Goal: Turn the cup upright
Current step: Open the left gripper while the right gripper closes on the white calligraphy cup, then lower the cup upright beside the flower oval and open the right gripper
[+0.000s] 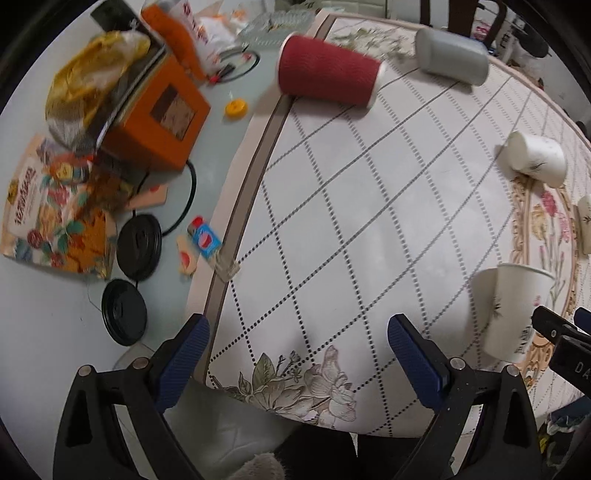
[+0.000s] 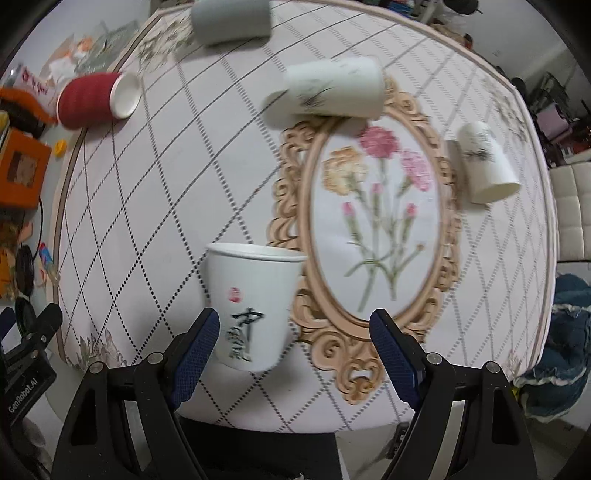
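A white paper cup with black brush writing (image 2: 253,306) stands upright near the table's front edge, just ahead of my right gripper (image 2: 295,332), which is open with the cup close to its left finger, untouched. The same cup shows in the left wrist view (image 1: 511,310). My left gripper (image 1: 295,339) is open and empty over the front of the tablecloth. A red ribbed cup (image 1: 327,72) (image 2: 96,98), a grey cup (image 1: 450,55) (image 2: 231,18) and two white cups (image 2: 332,90) (image 2: 484,162) lie on their sides.
The floral tablecloth (image 1: 332,221) covers the round table. To the left are an orange box (image 1: 162,114), a gold bag (image 1: 92,74), a snack packet (image 1: 48,206), two black lids (image 1: 138,242), a yellow cap (image 1: 236,109). A blue cloth (image 2: 561,343) lies at the right.
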